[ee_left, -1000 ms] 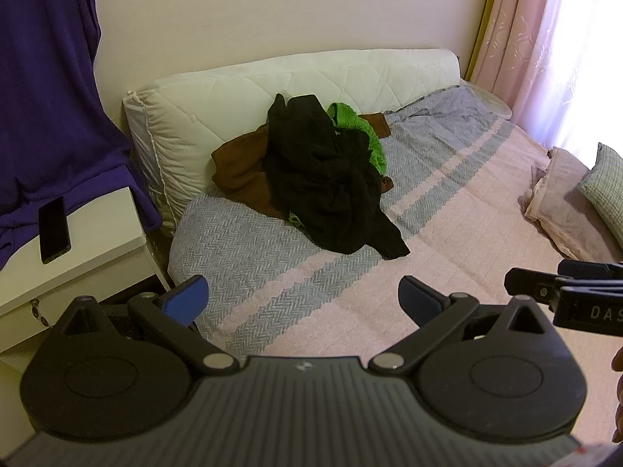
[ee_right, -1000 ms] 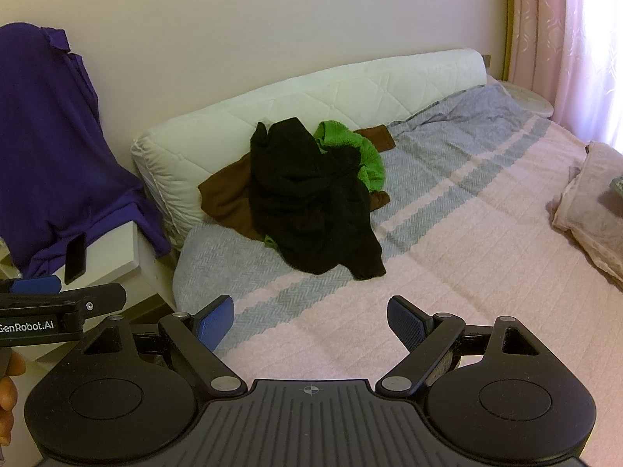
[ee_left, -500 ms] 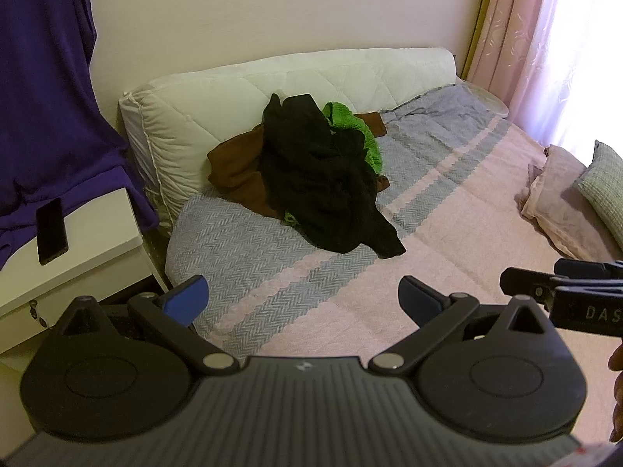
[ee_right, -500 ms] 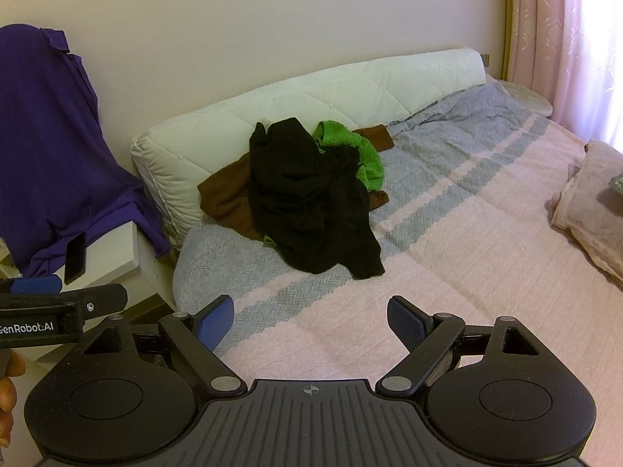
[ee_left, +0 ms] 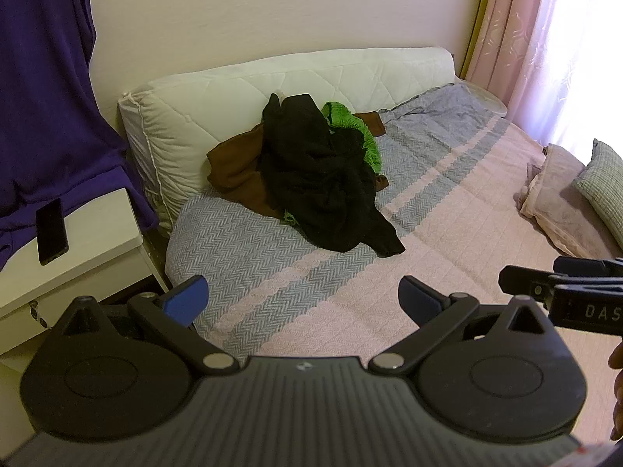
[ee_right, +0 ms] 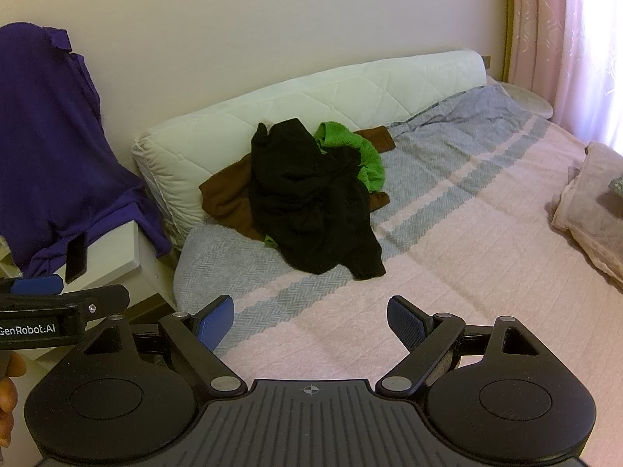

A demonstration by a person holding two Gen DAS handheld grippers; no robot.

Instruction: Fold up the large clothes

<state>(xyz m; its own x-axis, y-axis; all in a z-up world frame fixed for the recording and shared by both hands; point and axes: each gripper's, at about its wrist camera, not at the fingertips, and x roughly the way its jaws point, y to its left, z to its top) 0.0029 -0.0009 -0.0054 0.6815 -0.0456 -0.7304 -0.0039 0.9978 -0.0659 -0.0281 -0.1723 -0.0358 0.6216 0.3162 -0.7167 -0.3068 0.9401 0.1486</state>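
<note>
A heap of clothes lies at the head of the bed, against the white bolster. On top is a crumpled black garment (ee_left: pixel 323 179) (ee_right: pixel 311 202), over a brown garment (ee_left: pixel 233 171) (ee_right: pixel 226 198) and a green one (ee_left: pixel 358 132) (ee_right: pixel 358 151). My left gripper (ee_left: pixel 303 297) hangs open above the near end of the bed, well short of the heap, with nothing between its blue pads. My right gripper (ee_right: pixel 311 321) is open and empty too, beside the left one. Each gripper shows at the edge of the other's view.
The bed has a pink and grey striped cover (ee_left: pixel 447 210). A white bedside cabinet (ee_left: pixel 89 241) at the left carries a black phone (ee_left: pixel 51 231) and a draped purple garment (ee_left: pixel 43 116). Pillows (ee_left: pixel 564 210) lie at the right. Pink curtains (ee_left: pixel 545 39) hang behind.
Both views have shifted slightly, so the heap sits a little nearer the middle of the left view. Both grippers stay open and the clothes have not moved.
</note>
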